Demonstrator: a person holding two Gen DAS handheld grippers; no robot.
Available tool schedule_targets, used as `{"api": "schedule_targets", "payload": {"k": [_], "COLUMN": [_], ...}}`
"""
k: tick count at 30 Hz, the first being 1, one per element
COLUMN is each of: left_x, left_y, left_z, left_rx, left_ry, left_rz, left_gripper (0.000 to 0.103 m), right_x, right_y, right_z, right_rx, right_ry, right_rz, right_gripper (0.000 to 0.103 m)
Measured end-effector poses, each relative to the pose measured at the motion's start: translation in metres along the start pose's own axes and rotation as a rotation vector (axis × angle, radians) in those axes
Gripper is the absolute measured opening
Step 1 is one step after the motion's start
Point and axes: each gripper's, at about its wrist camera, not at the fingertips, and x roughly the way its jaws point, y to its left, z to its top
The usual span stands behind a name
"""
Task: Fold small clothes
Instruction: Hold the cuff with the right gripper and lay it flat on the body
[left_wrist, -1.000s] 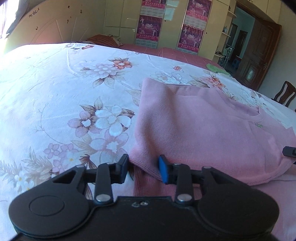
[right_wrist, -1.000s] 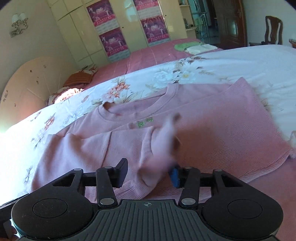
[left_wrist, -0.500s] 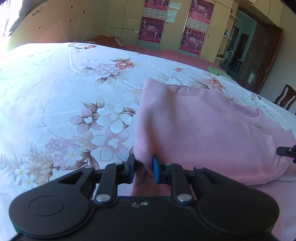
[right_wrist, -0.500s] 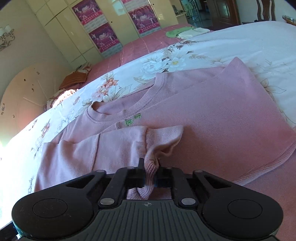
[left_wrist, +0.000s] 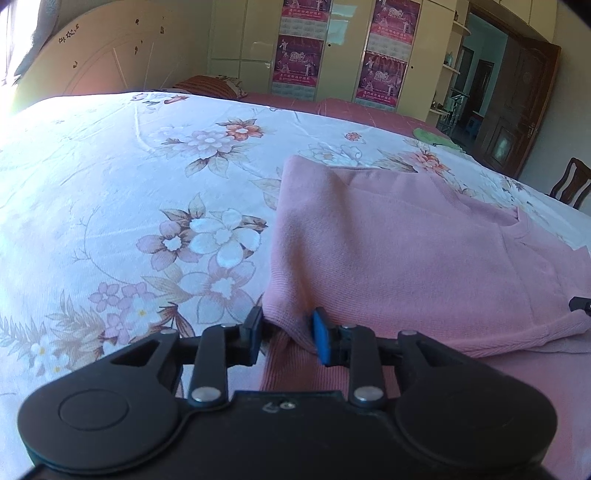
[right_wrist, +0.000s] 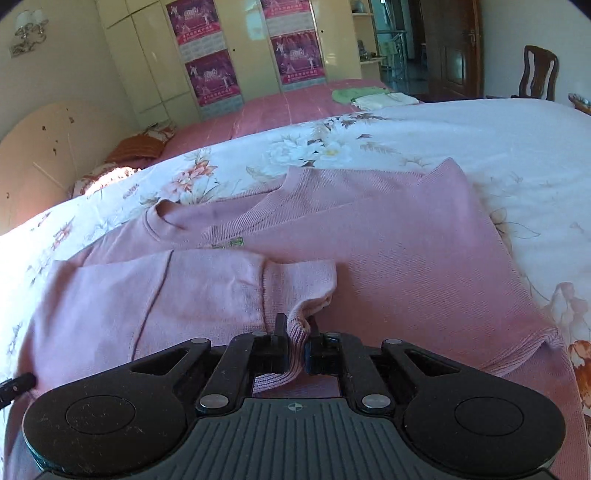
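A pink knit sweater (left_wrist: 406, 243) lies on the floral bed sheet (left_wrist: 110, 192), its left side folded over the body. My left gripper (left_wrist: 284, 332) stands open around the folded corner near the hem, fabric between its jaws but not clamped. In the right wrist view the sweater (right_wrist: 406, 258) lies flat with its neckline (right_wrist: 221, 225) at the far side and a sleeve folded across the chest. My right gripper (right_wrist: 293, 343) is shut on the sleeve cuff (right_wrist: 295, 295), low over the sweater.
The bed (right_wrist: 480, 140) stretches wide on all sides. Folded green and white clothes (right_wrist: 369, 96) lie at its far edge. Wardrobes with posters (right_wrist: 258, 59), a door (left_wrist: 513, 110) and a wooden chair (right_wrist: 537, 74) stand beyond.
My left gripper closed on the folded corner half a second ago and has now opened again. My right gripper closed on the sleeve cuff and has laid it lower across the sweater.
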Motion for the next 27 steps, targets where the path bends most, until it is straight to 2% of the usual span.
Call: {"api": "schedule_targets", "payload": {"k": [5,8,10,13,18,21,22,23,25,26,27], "left_x": [0.001,0.000,0.000,0.001,0.002,0.001,0.001,0.000,-0.001,-0.002,-0.002], "left_y": [0.001,0.001,0.001,-0.002,-0.004,-0.003,-0.003,-0.002,-0.001,-0.001,-0.002], "left_z": [0.002,0.005,0.004,0.001,0.001,0.000,0.000,0.000,-0.001,-0.001,0.000], "left_rx": [0.031,0.019,0.019,0.043,0.041,0.038,0.037,0.034,0.032,0.038,0.044], "left_ry": [0.013,0.029,0.030,0.022,0.021,0.015,0.014,0.012,0.010,0.010,0.013], "left_rz": [-0.012,-0.019,-0.017,-0.009,-0.003,-0.004,-0.007,-0.012,-0.012,-0.011,-0.011], "left_gripper": [0.030,0.039,0.043,0.045,0.046,0.045,0.040,0.037,0.036,0.037,0.037], "right_x": [-0.003,-0.005,-0.007,-0.009,-0.013,-0.013,-0.014,-0.015,-0.016,-0.013,-0.011], "right_y": [-0.014,-0.027,-0.030,-0.035,-0.034,-0.021,-0.016,-0.012,-0.011,-0.016,-0.024], "right_z": [-0.006,0.004,0.005,0.001,0.000,-0.002,-0.003,-0.003,-0.005,-0.007,-0.008], "right_rx": [0.047,0.142,0.170,0.221,0.236,0.113,0.074,0.024,-0.042,-0.039,-0.002], "right_ry": [0.023,0.047,0.065,0.092,0.110,0.092,0.083,0.063,0.026,0.036,0.057], "right_rz": [0.018,0.074,0.083,0.107,0.131,0.078,0.057,0.016,-0.098,-0.127,-0.104], "right_gripper": [0.007,0.008,0.008,0.008,0.008,0.007,0.007,0.007,0.006,0.000,0.000]}}
